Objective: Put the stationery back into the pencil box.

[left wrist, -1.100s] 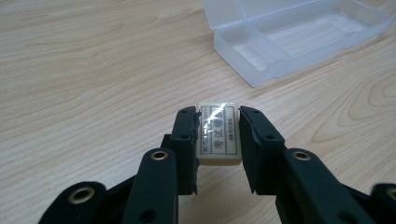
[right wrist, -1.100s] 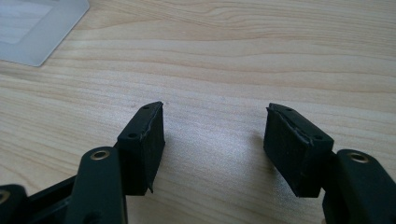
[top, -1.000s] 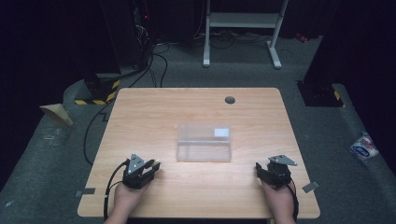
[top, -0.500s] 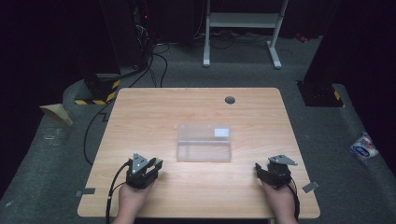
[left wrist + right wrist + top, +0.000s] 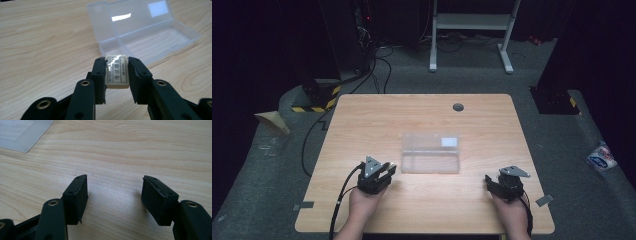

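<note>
Bench point(image 5: 362, 115) from above: the clear case point(image 5: 430, 153) lies open at its middle, long axis running side to side. The left claw point(image 5: 383, 172) sits just beside the case's near left corner; the right claw point(image 5: 492, 184) rests farther off.

Left gripper view: the claw pinches an eraser point(image 5: 117, 71), the open case point(image 5: 150, 37) just ahead.

Right gripper view: the claw point(image 5: 115, 195) is spread wide over bare wood, holding nothing.
</note>
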A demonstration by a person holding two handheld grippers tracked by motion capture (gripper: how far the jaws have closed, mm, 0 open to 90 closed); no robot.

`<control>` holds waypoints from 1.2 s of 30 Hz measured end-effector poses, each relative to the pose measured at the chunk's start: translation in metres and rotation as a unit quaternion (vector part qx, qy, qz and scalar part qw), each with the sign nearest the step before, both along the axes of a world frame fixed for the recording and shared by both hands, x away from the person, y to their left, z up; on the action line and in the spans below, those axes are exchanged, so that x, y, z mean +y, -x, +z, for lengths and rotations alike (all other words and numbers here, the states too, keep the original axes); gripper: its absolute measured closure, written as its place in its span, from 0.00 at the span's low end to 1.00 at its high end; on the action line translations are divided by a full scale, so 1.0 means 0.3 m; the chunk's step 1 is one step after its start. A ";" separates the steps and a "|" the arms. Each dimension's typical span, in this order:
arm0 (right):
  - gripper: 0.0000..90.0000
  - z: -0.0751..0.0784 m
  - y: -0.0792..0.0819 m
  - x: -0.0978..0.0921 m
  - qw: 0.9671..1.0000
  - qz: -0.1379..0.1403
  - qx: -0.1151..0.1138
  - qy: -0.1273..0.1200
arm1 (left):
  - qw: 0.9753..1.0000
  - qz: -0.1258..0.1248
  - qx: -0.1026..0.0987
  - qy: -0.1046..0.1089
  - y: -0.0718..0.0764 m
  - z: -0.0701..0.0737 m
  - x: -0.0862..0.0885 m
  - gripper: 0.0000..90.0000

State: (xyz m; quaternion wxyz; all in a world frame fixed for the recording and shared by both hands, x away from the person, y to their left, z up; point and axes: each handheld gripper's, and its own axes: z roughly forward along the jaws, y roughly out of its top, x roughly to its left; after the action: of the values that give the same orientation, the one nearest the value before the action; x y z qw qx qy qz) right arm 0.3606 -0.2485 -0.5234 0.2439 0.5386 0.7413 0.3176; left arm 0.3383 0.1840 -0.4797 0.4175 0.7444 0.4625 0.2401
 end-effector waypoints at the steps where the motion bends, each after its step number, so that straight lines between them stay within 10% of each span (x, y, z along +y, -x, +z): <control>1: 0.42 0.000 0.000 0.000 1.000 0.000 0.000 0.000 | 1.000 0.000 -0.001 0.004 -0.003 0.001 -0.004 0.76; 36: 0.42 0.001 -0.001 0.001 1.000 0.005 0.001 -0.002 | 1.000 -0.003 0.029 0.011 -0.137 -0.017 -0.086 0.75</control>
State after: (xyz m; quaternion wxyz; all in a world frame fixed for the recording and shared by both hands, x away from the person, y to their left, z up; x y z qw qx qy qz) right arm 0.3607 -0.2483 -0.5232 0.2408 0.5355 0.7435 0.3200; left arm 0.3795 0.1581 -0.4847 0.4130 0.7474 0.4752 0.2122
